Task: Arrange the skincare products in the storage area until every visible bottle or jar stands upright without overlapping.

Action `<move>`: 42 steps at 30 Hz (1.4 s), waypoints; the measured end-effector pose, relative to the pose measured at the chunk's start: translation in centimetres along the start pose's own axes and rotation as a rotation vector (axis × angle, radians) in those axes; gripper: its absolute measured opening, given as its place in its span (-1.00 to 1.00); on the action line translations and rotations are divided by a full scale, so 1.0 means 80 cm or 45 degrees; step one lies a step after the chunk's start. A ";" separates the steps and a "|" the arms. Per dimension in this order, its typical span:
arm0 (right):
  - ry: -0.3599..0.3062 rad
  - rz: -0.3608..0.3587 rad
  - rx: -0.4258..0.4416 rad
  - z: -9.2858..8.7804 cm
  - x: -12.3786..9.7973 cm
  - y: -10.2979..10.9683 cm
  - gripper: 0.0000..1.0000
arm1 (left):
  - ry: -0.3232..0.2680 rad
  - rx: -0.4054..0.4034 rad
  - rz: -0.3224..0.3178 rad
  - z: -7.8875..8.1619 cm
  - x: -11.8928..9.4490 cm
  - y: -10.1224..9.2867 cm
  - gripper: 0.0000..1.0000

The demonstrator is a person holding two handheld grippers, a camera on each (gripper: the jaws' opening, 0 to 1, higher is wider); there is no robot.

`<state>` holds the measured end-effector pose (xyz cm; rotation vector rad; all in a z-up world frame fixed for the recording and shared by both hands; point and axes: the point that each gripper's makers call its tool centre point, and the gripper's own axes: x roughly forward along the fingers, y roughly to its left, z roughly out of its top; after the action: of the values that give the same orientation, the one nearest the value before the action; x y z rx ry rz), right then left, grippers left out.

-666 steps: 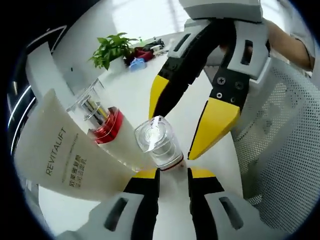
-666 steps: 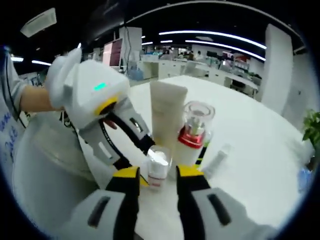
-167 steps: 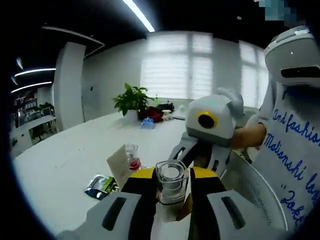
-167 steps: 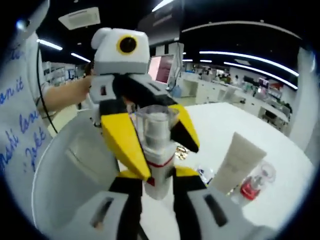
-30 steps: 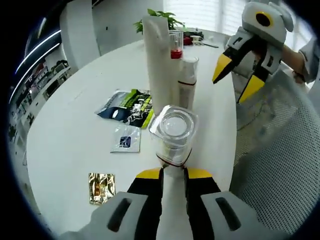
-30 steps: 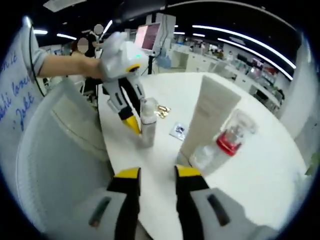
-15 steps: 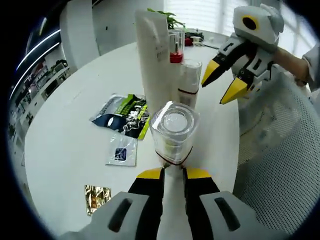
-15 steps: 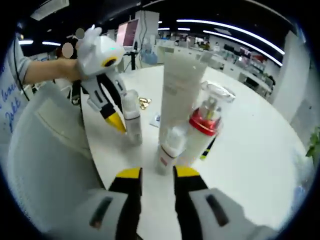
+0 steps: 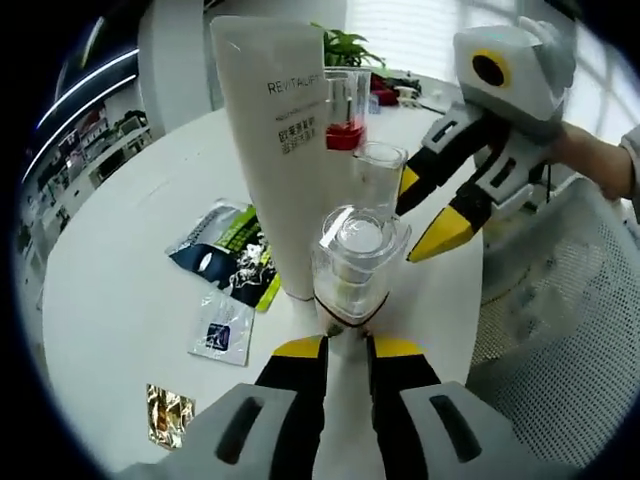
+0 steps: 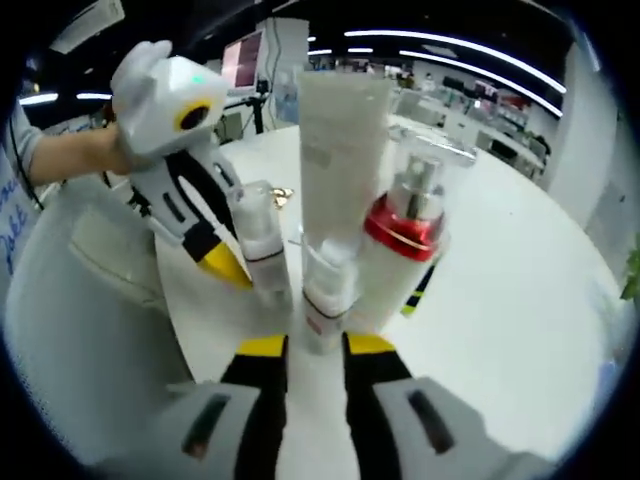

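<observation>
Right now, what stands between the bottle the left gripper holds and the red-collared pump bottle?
In the left gripper view, a second clear-capped bottle stands between the held bottle and the red-collared pump bottle, beside the tall white tube.

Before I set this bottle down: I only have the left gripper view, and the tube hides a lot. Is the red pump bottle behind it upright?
Observer: Yes. The right gripper view shows the red pump bottle upright down to its white body, beside the white tube.
Operator: And the second small bottle?
Observer: The second small bottle stands upright just ahead of the right claw, whose jaws look open.
Operator: Is my bottle touching it?
Observer: Your clear-capped bottle, in the left claw, seems apart from it by a narrow gap.
</observation>
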<state>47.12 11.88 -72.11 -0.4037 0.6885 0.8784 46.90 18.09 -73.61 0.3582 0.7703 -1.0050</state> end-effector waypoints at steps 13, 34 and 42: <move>0.020 0.003 0.012 -0.007 0.009 -0.007 -0.63 | -0.059 -0.156 0.076 0.016 0.017 -0.003 -0.76; 0.033 0.015 0.003 -0.010 0.015 -0.012 -0.70 | -0.063 -0.204 0.106 0.014 0.027 -0.005 -0.82; 0.037 0.018 -0.003 -0.010 0.016 -0.013 -0.70 | -0.032 -0.171 0.096 0.010 0.029 -0.008 -0.85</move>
<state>48.20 11.52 -73.50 -0.4148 0.7178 0.8881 47.37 15.87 -74.70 0.2568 0.7917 -0.8806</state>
